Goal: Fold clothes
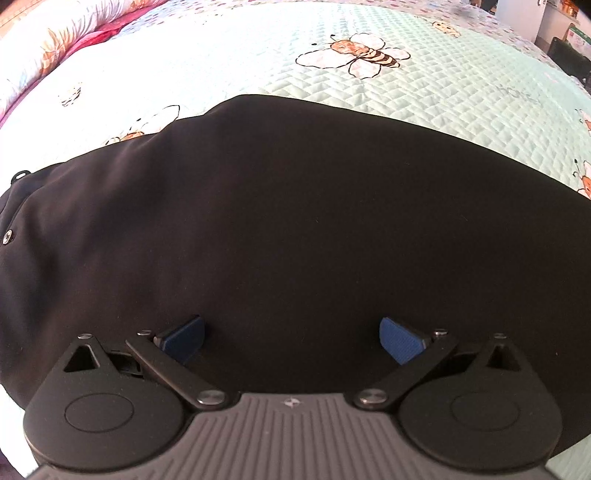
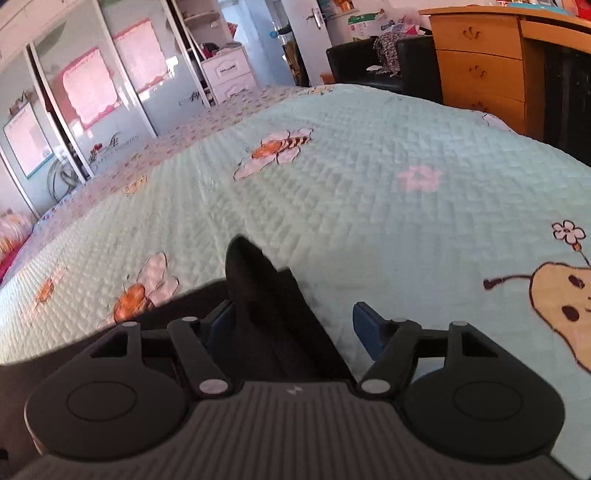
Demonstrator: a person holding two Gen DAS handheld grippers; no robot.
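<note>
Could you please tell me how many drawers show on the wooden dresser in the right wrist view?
3 on the wooden dresser: top, middle, bottom, partly behind the bed. More may be hidden.

Your room's bright with daylight. The quilt blows out near white at the far left in the left wrist view, while the black garment shows almost no detail. Your right view is motion-smeared, and both bend hard at the edges.
</note>
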